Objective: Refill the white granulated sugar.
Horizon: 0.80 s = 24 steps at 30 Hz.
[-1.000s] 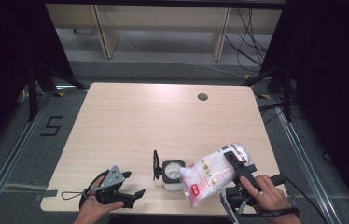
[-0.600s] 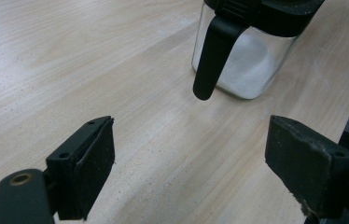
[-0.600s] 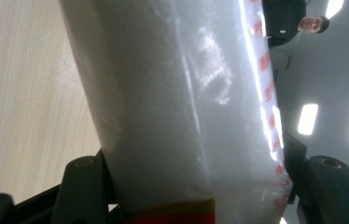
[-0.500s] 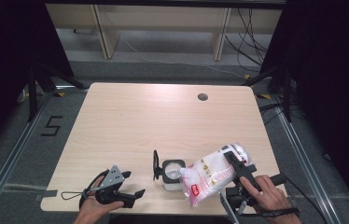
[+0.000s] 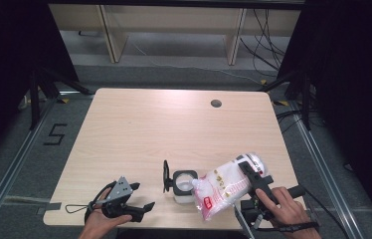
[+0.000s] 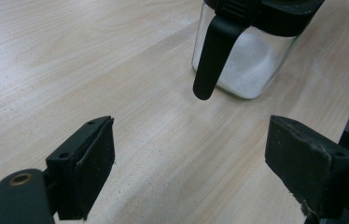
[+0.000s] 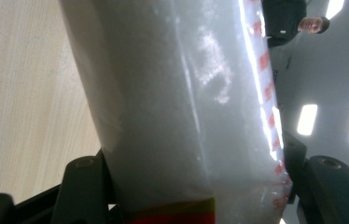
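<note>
A clear plastic bag of white granules (image 5: pixel 224 186) with red print hangs tilted over the table's front right, its lower end by the open glass jar (image 5: pixel 184 185). My right gripper (image 5: pixel 253 177) is shut on the bag; in the right gripper view the bag (image 7: pixel 182 102) is squeezed between both jaws. The jar (image 6: pixel 252 65) has a black rim, a black flip lid (image 5: pixel 165 175) standing up at its left, and white granules inside. My left gripper (image 5: pixel 141 199) rests at the front left, open, with bare table between its pads (image 6: pixel 98 158); the jar stands ahead of it.
The light wood table (image 5: pixel 149 129) has a round cable hole (image 5: pixel 216 103) at the back right. Metal frame legs and cables stand on the grey floor behind the table. Both hands come in at the front edge.
</note>
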Available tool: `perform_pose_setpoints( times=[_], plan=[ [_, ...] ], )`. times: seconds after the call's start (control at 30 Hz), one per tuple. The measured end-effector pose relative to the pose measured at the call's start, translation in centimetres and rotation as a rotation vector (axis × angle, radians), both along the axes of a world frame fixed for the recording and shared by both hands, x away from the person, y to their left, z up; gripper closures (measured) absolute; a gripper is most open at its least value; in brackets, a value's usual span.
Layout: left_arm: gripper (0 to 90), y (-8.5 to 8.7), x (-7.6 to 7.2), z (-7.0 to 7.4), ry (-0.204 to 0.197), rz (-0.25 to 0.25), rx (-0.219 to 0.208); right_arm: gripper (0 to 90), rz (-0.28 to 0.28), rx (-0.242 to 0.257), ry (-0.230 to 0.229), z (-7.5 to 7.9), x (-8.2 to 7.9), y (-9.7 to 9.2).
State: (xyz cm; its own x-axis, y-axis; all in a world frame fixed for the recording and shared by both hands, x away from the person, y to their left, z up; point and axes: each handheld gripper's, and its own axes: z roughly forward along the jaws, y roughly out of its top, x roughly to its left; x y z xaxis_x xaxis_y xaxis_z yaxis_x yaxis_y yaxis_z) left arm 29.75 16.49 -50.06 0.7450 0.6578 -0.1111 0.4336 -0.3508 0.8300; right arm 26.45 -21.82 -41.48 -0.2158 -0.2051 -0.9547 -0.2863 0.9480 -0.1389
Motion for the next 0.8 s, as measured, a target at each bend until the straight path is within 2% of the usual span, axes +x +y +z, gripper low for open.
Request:
perform_pose_setpoints(
  times=[0.1, 0.13, 0.2, 0.27, 0.37, 0.4, 0.5, 0.67, 0.73, 0.8],
  plan=[
    [15.4, 0.0, -0.02, 0.03, 0.002, 0.001, 0.004, 41.1, 0.008, -0.009, -0.002, 0.06, 0.07, 0.04],
    [15.4, -0.01, -0.01, 0.0, 0.0, 0.0, 0.0, 41.2, -0.002, 0.01, 0.004, -0.13, 0.04, -0.05],
    [15.4, -0.01, 0.0, 0.0, 0.0, 0.0, 0.0, 41.2, -0.002, 0.008, 0.003, -0.12, 0.05, -0.06],
    [15.4, -0.01, 0.0, 0.0, 0.0, 0.0, 0.001, 41.2, 0.015, -0.034, -0.008, 0.16, 0.12, 0.09],
    [15.4, -0.01, -0.01, 0.0, 0.0, 0.0, 0.001, 41.2, 0.007, -0.021, -0.002, -0.02, 0.06, 0.02],
    [15.4, -0.01, -0.01, 0.0, 0.0, 0.0, 0.0, 41.2, 0.037, -0.016, -0.023, -0.04, 0.21, 0.06],
    [15.4, -0.01, 0.0, 0.0, 0.0, 0.001, -0.001, 41.2, 0.045, -0.02, -0.024, -0.03, 0.26, 0.11],
    [15.4, 0.0, -0.01, 0.03, 0.001, 0.0, 0.005, 41.2, 0.013, 0.012, -0.004, -0.18, 0.08, 0.0],
    [15.4, 0.01, -0.01, 0.04, 0.0, -0.001, 0.008, 41.2, 0.003, 0.012, 0.0, -0.23, 0.05, -0.05],
    [15.4, 0.06, 0.07, 0.05, -0.01, -0.011, 0.014, 41.2, 0.021, -0.013, -0.007, -0.05, 0.17, 0.02]
  ],
)
